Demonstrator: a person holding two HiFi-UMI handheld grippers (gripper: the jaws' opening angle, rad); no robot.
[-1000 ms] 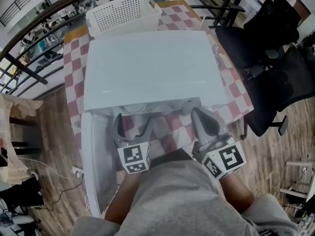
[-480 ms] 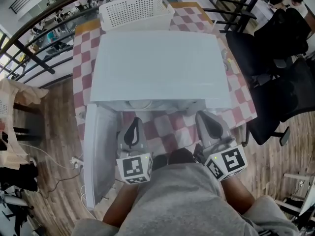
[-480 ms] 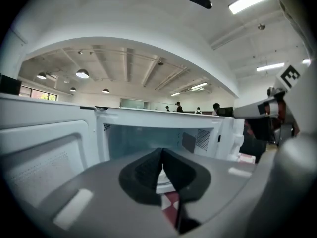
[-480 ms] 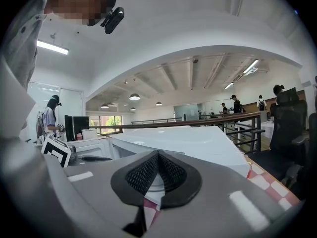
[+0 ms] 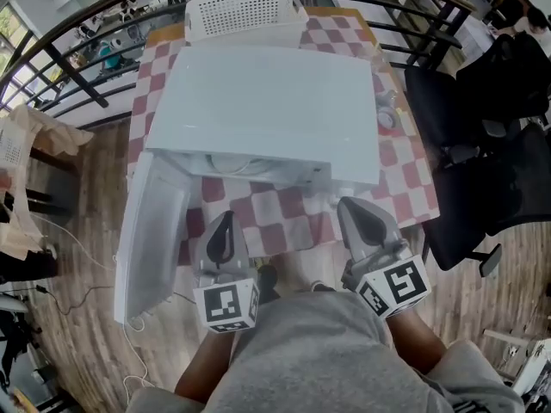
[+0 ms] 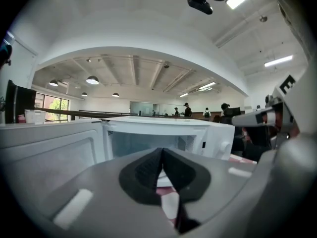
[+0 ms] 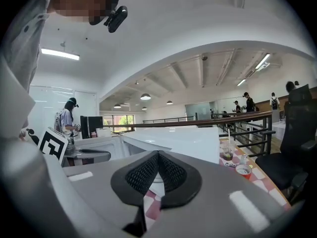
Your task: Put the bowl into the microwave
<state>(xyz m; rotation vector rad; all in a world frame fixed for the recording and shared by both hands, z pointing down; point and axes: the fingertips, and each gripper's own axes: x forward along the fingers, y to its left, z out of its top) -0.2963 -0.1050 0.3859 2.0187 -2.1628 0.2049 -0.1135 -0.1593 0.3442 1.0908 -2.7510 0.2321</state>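
The white microwave (image 5: 267,101) stands on the checkered table with its door (image 5: 151,231) swung open to the left. Just under the front edge of its top, a white round rim (image 5: 234,163) shows inside the cavity; I cannot tell if it is the bowl or the turntable. My left gripper (image 5: 225,220) hovers in front of the opening, shut and empty. In the left gripper view its pads (image 6: 162,155) meet, with the open cavity (image 6: 148,143) straight ahead. My right gripper (image 5: 353,209) is shut and empty, in front of the microwave's right part, pads (image 7: 158,157) together.
A white perforated basket (image 5: 245,11) sits behind the microwave. Small cups (image 5: 385,114) stand on the table's right strip; a glass (image 7: 228,151) and a red cup (image 7: 243,170) show there. Black office chairs (image 5: 491,144) stand to the right, a railing behind.
The left gripper's jaws went from open to shut with nothing in them. Both grippers drew back from the microwave opening toward the person. The door now stands wider open.
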